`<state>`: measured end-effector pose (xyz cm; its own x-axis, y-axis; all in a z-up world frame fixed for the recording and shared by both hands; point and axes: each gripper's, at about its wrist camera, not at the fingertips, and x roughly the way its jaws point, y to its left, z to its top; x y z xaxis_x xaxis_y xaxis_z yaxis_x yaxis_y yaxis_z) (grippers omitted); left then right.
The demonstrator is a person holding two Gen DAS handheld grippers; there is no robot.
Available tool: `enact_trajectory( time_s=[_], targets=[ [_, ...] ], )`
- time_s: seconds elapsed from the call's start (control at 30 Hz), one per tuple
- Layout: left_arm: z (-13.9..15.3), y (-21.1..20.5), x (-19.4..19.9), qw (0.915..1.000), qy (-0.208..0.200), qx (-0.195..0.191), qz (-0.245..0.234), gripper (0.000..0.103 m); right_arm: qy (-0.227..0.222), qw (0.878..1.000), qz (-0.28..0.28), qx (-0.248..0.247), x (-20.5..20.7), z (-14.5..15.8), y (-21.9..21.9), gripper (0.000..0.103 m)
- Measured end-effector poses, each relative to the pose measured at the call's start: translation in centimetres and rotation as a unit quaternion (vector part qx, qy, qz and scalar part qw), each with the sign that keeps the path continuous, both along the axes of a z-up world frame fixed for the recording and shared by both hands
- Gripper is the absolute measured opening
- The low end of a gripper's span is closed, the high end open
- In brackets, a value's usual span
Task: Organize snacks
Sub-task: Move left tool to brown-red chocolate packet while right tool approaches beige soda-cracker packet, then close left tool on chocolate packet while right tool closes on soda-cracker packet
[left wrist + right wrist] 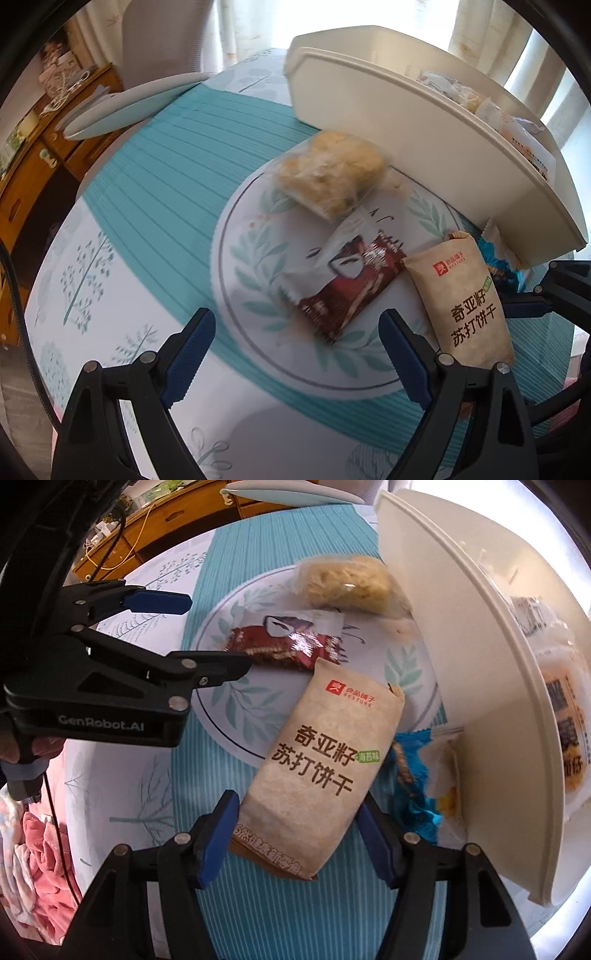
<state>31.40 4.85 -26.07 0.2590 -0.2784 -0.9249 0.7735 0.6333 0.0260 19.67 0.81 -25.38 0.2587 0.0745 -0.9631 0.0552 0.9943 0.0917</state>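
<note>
With the right gripper (295, 836) pinching the cracker packet (321, 760) beside the white bin (443, 664), lift it squarely; left gripper (295, 352) stands spread.

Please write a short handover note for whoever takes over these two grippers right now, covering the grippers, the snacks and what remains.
Left gripper: open, empty, above the dark red packet on the tablecloth.
Right gripper: jaws straddle the near end of the tan cracker pack; a firm grip is not clear.
White bin: already holds several packets.
Loose on the table: the dark red packet, the clear bag of yellow pastry, the tan cracker pack, and a blue packet against the bin's side.
Left to do: move these four into the bin.
</note>
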Motion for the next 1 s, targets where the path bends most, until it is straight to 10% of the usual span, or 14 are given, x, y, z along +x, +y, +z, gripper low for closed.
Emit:
enact_trajectory(
  time_s=[0.57, 1.0],
  targets=[
    [-1.1, -3.9, 0.1, 0.9996, 0.02, -0.02, -0.009, 0.054, 0.011, 0.999, 0.024, 0.022, -1.0, 1.5, -1.4, 0.064],
    [-0.2, 0.1, -3.0, 0.9927, 0.048, -0.033, 0.106, 0.042, 0.031, 0.998, 0.016, 0.047, -0.4, 2.7, -2.5, 0.063]
  ],
)
